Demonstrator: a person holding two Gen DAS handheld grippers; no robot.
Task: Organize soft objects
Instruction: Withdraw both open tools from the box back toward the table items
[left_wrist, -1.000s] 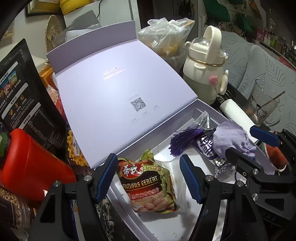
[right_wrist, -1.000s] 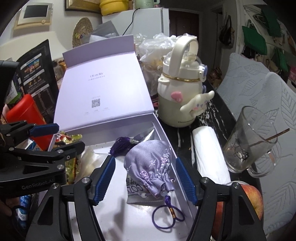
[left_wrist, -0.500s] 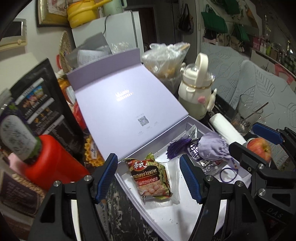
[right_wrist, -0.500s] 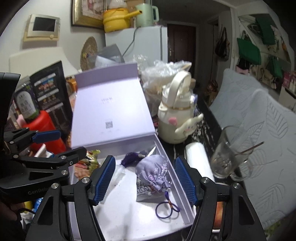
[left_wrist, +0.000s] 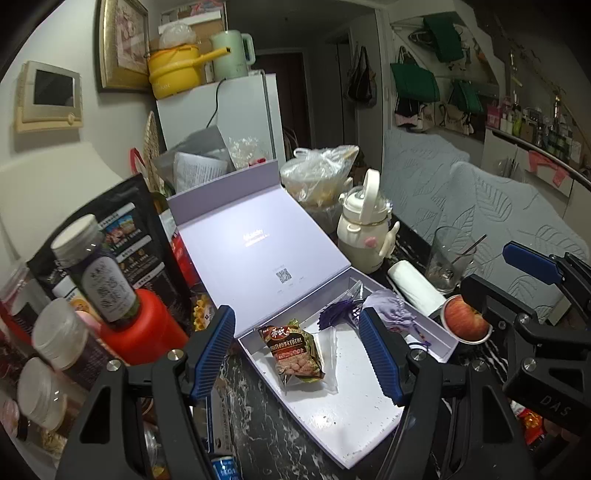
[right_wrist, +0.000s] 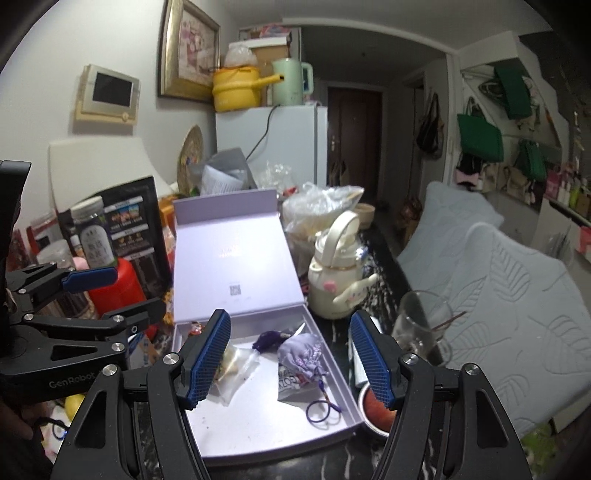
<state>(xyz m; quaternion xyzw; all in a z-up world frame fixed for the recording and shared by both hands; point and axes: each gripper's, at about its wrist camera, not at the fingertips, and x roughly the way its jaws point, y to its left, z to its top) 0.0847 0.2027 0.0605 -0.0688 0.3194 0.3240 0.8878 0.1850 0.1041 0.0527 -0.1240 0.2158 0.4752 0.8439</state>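
An open lilac box (left_wrist: 351, 410) lies on the dark marble table, its lid (left_wrist: 258, 254) leaning back. Inside are a cereal snack packet (left_wrist: 295, 354), a purple tassel (left_wrist: 336, 315), a lilac embroidered pouch (right_wrist: 303, 354) on a silver sachet, a purple hair tie (right_wrist: 321, 410) and a clear bag (right_wrist: 236, 369). My left gripper (left_wrist: 295, 314) hangs open above the box's near left part, over the packet. Open too, my right gripper (right_wrist: 289, 315) hovers above the pouch side. Neither holds or touches anything.
A cream character bottle (left_wrist: 364, 236), a white roll (left_wrist: 415, 290), a glass mug (left_wrist: 448, 258) and an apple (left_wrist: 465, 319) stand right of the box. On its left crowd a red container (left_wrist: 144, 328), jars (left_wrist: 55, 332) and a black bag (left_wrist: 122, 236). A plastic bag (left_wrist: 317, 173) sits behind.
Both grippers have risen and drawn back from the box, so the box looks smaller and more of the room shows. The jaws keep the same width. The box's contents lie unmoved.
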